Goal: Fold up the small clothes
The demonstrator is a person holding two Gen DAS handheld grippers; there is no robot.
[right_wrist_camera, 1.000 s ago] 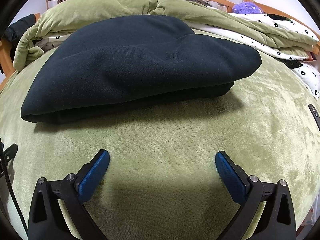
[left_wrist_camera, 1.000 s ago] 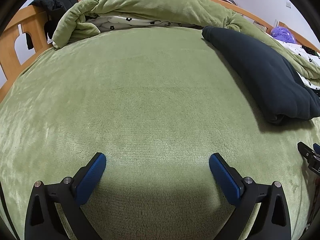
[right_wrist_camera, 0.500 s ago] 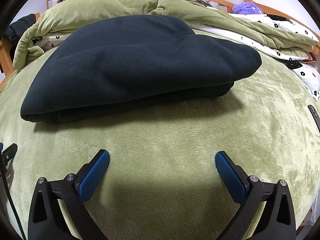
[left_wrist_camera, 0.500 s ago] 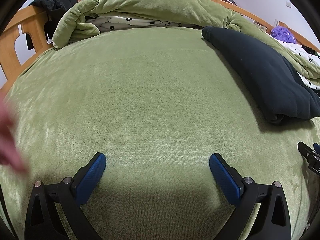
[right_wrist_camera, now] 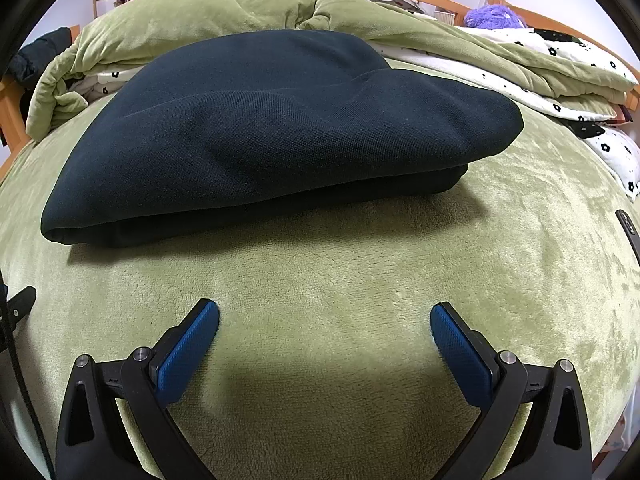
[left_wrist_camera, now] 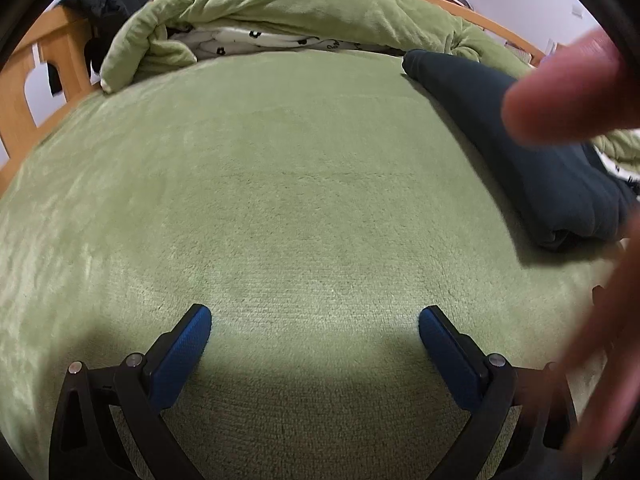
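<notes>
A dark navy garment (right_wrist_camera: 280,132) lies folded in a flat stack on the green bed cover (right_wrist_camera: 360,280), just ahead of my right gripper (right_wrist_camera: 325,316). That gripper is open and empty, resting low over the cover. My left gripper (left_wrist_camera: 315,316) is also open and empty over bare green cover. In the left wrist view the garment (left_wrist_camera: 520,152) lies far right. A blurred bare hand (left_wrist_camera: 568,92) crosses the right side of that view and hides part of the garment.
A rolled green quilt (left_wrist_camera: 280,12) with white flowered lining lies along the back of the bed. A wooden bed frame (left_wrist_camera: 40,80) with dark clothes on it stands at the left. A purple plush toy (right_wrist_camera: 492,16) sits back right.
A blurred hand, at the left edge half a second ago, now covers the right side of the left wrist view. Both grippers and the folded garment have stayed still.
</notes>
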